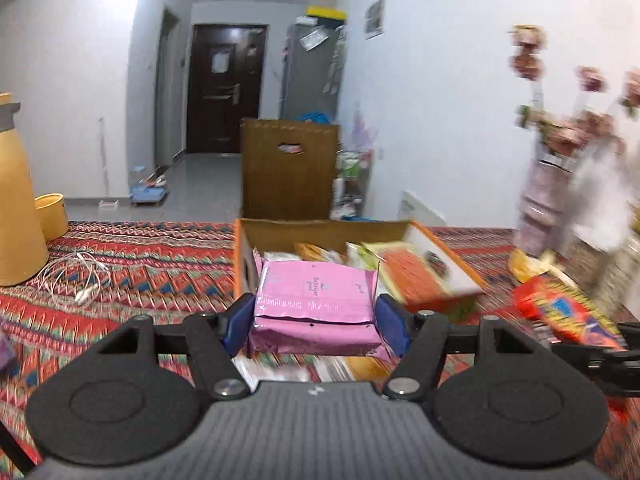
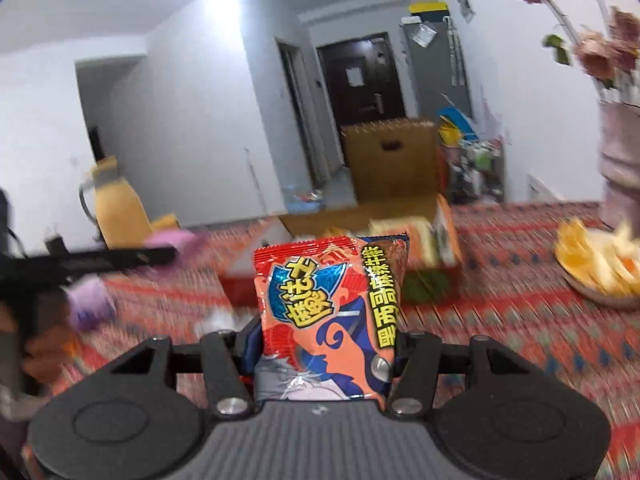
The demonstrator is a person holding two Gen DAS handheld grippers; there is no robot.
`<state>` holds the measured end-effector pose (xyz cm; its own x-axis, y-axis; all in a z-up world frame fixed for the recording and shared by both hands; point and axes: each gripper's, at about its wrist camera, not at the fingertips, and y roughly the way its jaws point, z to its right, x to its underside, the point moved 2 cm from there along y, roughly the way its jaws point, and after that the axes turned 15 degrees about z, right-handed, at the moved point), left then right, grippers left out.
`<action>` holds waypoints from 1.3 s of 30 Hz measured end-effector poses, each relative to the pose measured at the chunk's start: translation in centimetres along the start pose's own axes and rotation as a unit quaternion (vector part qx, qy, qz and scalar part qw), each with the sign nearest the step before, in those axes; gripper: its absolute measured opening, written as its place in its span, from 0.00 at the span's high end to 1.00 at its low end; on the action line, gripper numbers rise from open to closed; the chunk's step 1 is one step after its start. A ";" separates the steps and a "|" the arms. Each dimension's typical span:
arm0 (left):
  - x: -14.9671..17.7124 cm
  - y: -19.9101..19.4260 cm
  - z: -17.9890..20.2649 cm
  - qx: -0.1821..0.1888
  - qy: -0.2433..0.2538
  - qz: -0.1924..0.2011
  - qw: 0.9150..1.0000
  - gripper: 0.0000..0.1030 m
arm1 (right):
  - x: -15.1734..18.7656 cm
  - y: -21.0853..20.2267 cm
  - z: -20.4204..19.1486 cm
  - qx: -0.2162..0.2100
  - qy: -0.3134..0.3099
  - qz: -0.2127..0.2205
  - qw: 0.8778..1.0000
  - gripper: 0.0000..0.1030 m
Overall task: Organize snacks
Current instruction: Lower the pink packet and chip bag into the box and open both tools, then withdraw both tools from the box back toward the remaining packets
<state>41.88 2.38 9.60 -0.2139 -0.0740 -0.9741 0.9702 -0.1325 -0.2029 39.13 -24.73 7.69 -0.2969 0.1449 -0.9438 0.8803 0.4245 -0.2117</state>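
The left gripper (image 1: 316, 322) holds a pink pack (image 1: 316, 304). Its two blue pads (image 1: 236, 326) press on the pack's sides, one at 9 o'clock and one at 3 o'clock. The pack is up off the cloth (image 1: 140, 264), which is red with zigzag stripes.

Just past the pink pack, at 12 o'clock, sits an open box (image 1: 244, 248) with orange edges. Snacks lie inside it, and an orange pack (image 1: 412, 276) is on its right side. They look blurry.

Far to the left, at 9 o'clock, stands a yellow jug (image 1: 16, 208) with a yellow cup (image 1: 52, 216) beside it. A white cord (image 1: 76, 280) lies on the cloth near them. At 3 o'clock a vase (image 1: 548, 204) holds pink flowers.

The right gripper (image 2: 326, 348) holds a red bag (image 2: 332, 320) with big yellow letters. The bag stands up between the jaws, squeezed on both sides. From the left camera, this red bag (image 1: 568, 316) shows at 3 o'clock, close to the pink pack.

From the right camera, the box (image 2: 448, 232) is behind the red bag at 12 o'clock. A plate (image 2: 600, 298) of yellow food is at 3 o'clock, apart from the bag. The left gripper (image 2: 80, 264) and its pink pack (image 2: 176, 242) show at 9 o'clock, very blurry.

Behind the table are a brown chair (image 1: 288, 168) and a dark door (image 1: 224, 88).
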 end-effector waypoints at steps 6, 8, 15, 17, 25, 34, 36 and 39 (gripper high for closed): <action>-2.8 10.5 -2.3 -0.017 -0.016 -0.014 1.000 0.35 | -4.4 10.4 0.7 -0.005 -0.011 0.003 1.000 0.47; -3.2 13.9 -2.9 -0.023 -0.027 -0.023 0.999 0.35 | -4.8 14.4 1.2 0.002 -0.009 -0.004 1.000 0.47; -1.6 23.5 -3.7 -0.031 -0.027 -0.064 0.997 0.35 | -1.8 26.4 2.7 0.057 -0.031 -0.052 0.997 0.47; -0.4 25.5 -3.8 -0.042 -0.025 -0.070 0.996 0.35 | -0.2 29.0 2.9 0.074 -0.037 -0.070 0.994 0.47; 0.7 26.2 -3.5 -0.019 0.000 -0.054 0.998 0.17 | 3.4 31.0 0.6 0.063 -0.053 -0.100 0.992 0.15; -2.5 22.1 -3.7 -0.014 0.013 -0.028 0.999 0.16 | -0.3 26.4 0.5 0.072 -0.059 -0.060 0.994 0.14; -3.4 20.4 -3.6 -0.013 0.019 -0.023 0.999 0.14 | -1.7 24.9 0.5 0.074 -0.068 -0.049 0.994 0.14; -4.4 16.7 -3.6 -0.012 0.029 -0.017 0.999 0.13 | -3.9 22.4 0.6 0.071 -0.084 -0.031 0.993 0.12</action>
<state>59.42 4.07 10.18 -0.2407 -0.0119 -0.9705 0.9651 -0.1093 -0.2380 60.22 -16.37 6.47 -0.2964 -0.0327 -0.9545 0.9093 0.2958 -0.2926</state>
